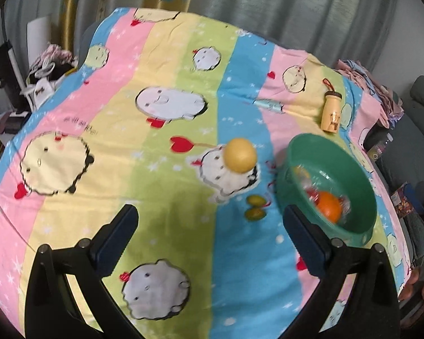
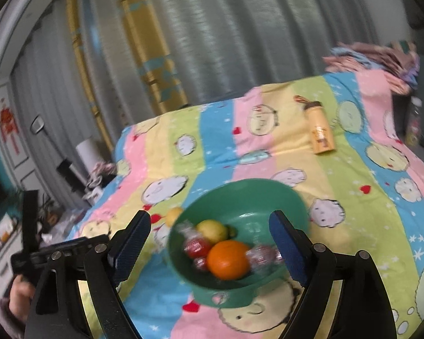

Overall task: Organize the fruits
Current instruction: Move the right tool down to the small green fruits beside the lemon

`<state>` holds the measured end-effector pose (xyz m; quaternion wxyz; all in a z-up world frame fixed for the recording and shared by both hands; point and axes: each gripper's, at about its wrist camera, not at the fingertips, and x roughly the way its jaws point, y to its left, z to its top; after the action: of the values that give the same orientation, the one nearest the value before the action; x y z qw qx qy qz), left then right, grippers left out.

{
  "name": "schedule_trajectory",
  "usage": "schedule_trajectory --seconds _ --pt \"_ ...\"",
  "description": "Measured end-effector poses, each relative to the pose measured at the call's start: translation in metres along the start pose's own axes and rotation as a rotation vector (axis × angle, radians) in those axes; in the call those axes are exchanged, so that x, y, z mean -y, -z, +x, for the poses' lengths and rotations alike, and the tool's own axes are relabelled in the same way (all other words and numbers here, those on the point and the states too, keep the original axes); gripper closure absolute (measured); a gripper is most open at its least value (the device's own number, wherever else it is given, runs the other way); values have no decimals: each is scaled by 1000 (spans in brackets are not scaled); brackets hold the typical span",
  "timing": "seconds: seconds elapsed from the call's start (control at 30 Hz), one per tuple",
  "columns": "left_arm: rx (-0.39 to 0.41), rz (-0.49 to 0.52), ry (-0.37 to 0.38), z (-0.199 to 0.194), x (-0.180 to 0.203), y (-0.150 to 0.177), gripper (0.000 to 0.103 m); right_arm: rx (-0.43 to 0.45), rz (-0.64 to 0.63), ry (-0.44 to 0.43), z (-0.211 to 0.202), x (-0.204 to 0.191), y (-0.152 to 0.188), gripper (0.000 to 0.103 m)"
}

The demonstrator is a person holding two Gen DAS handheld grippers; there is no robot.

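In the left wrist view my left gripper (image 1: 210, 217) stands open over the striped cartoon cloth (image 1: 161, 147) with nothing between its fingers. Ahead of it lie a round yellow fruit (image 1: 240, 155) and two small green fruits (image 1: 255, 207). To their right, a green bowl (image 1: 342, 166) holds an orange (image 1: 329, 206). My right gripper (image 2: 210, 223) is open, and the green bowl (image 2: 240, 186) shows between its fingers with the pads off it. Inside are an orange (image 2: 229, 260), a lemon (image 2: 212, 230) and red wrapped pieces (image 2: 196, 247). The yellow fruit (image 2: 174, 216) peeks out behind the bowl's left rim.
A small yellow bottle (image 2: 320, 132) with a strap lies on its side beyond the bowl. Folded cloths (image 2: 373, 56) are piled at the far right corner. Curtains hang behind the table. Clutter (image 1: 42, 76) sits past the left edge. A hand (image 2: 17, 296) grips the other device at lower left.
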<state>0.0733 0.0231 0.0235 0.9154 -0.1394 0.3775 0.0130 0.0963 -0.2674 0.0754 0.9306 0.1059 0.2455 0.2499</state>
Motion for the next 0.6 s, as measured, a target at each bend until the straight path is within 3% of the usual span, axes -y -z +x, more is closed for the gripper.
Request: schedule_trajectory --seconds 0.17,0.37,0.6 --pt "-2 -25 14 -1 -23 10 0 -18 -124 -96 2 -39 18 17" --pt "-18 -84 8 3 -54 23 0 -174 -175 -183 31 -67 56 17" --pt "10 -94 -5 -6 -72 19 0 -317 -168 -179 71 -80 88 17"
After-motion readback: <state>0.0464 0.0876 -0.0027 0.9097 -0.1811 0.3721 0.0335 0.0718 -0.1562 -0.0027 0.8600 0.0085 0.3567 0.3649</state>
